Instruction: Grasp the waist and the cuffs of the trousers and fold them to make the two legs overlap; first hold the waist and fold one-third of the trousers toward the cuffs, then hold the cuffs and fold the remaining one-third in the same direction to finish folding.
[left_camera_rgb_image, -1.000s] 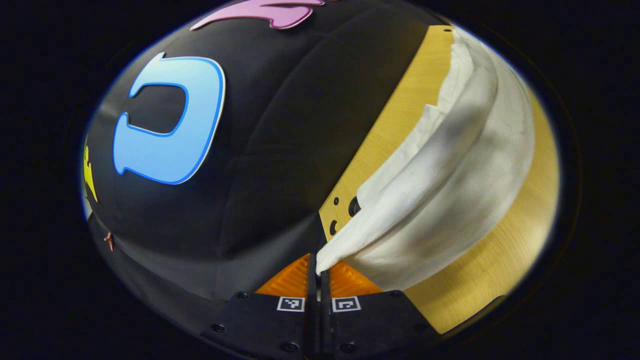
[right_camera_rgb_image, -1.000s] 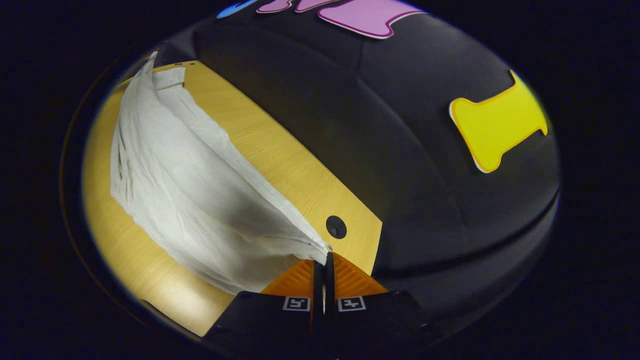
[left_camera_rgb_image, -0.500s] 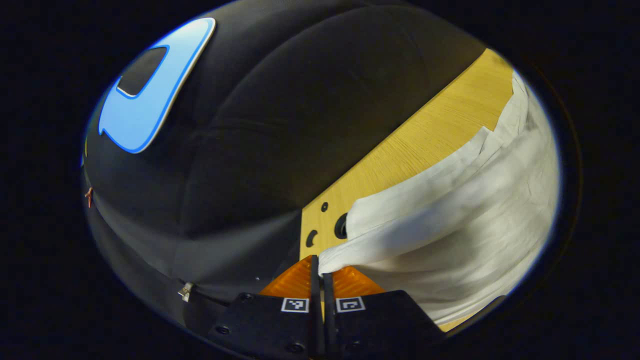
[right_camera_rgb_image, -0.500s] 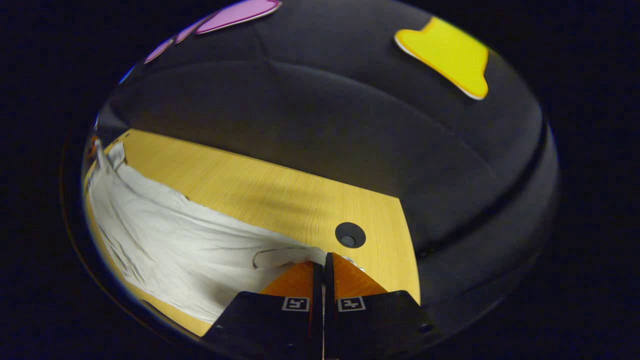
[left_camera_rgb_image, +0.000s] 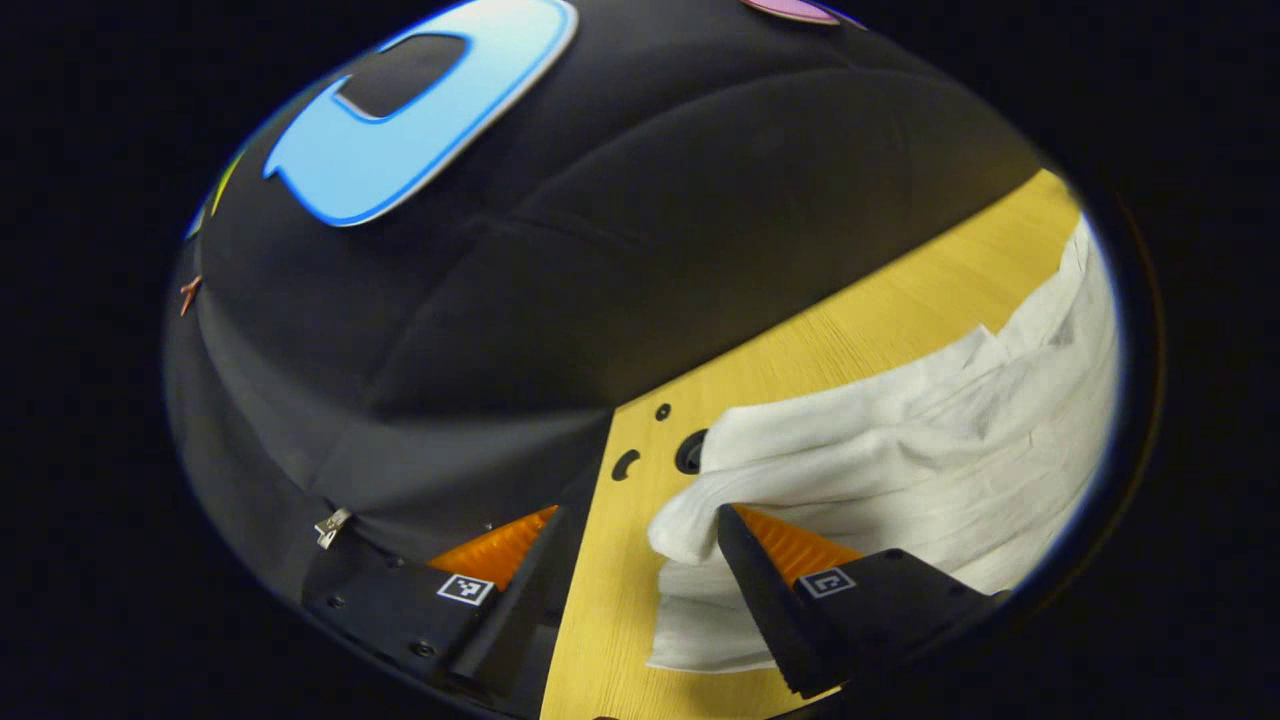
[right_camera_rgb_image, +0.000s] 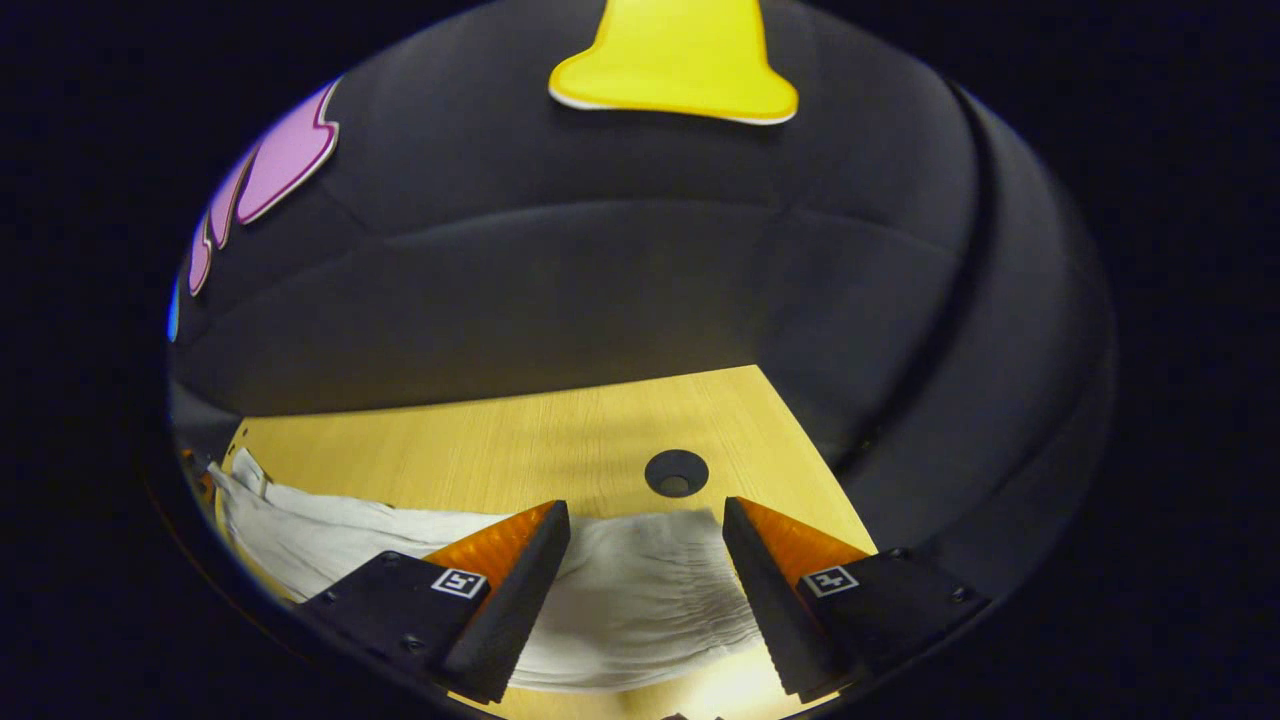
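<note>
Reading my left gripper (left_camera_rgb_image: 640, 520) first: its jaws stand wide apart, gripping nothing, a rolled edge of the white trousers (left_camera_rgb_image: 900, 470) lying between them near the bench (left_camera_rgb_image: 800, 340) corner. My right gripper (right_camera_rgb_image: 645, 515) is likewise spread wide and empty above the gathered waist (right_camera_rgb_image: 650, 590). The trousers lie along the bench, near its far edge, beside a round hole (right_camera_rgb_image: 676, 472).

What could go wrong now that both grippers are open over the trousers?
1. The left gripper is open beside a bunched, rounded fold of the trousers; that puffy edge may spring back or slide.
2. The right gripper is open above the gathered end; regrasping might pinch one layer only.
3. The cloth lies near the table corner, so a tug might drag it off.
</note>
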